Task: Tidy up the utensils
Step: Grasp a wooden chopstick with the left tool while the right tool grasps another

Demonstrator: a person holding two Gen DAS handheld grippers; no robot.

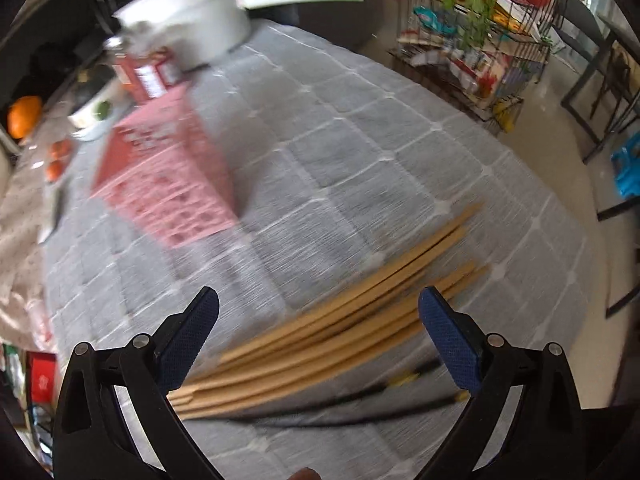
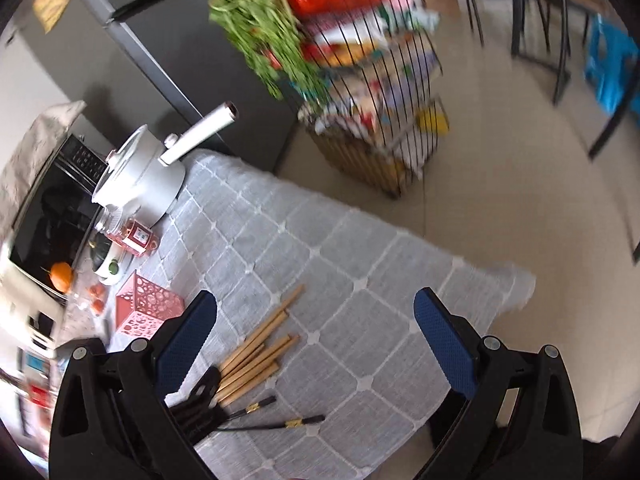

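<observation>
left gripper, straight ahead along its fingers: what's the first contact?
Most likely the wooden chopsticks: the left gripper is open over the bundle on the grey tablecloth. The frame is blurred, so depth is uncertain. The pink holder sits off to the left.

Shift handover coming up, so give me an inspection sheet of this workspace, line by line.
Surface: table under a grey checked cloth, bare on its right side.
Job's things: wooden chopsticks loosely bundled; black chopsticks beside them; pink perforated holder lying on its side, nothing visible inside.
Clutter: white lidded pot, glass jar with a red label, small bowl, oranges.
Grippers: left gripper open over the wooden chopsticks; right gripper open, holding nothing.
Cables: nothing seen.
Surroundings: wire rack of packets and greens, blue stool, tiled floor.
</observation>
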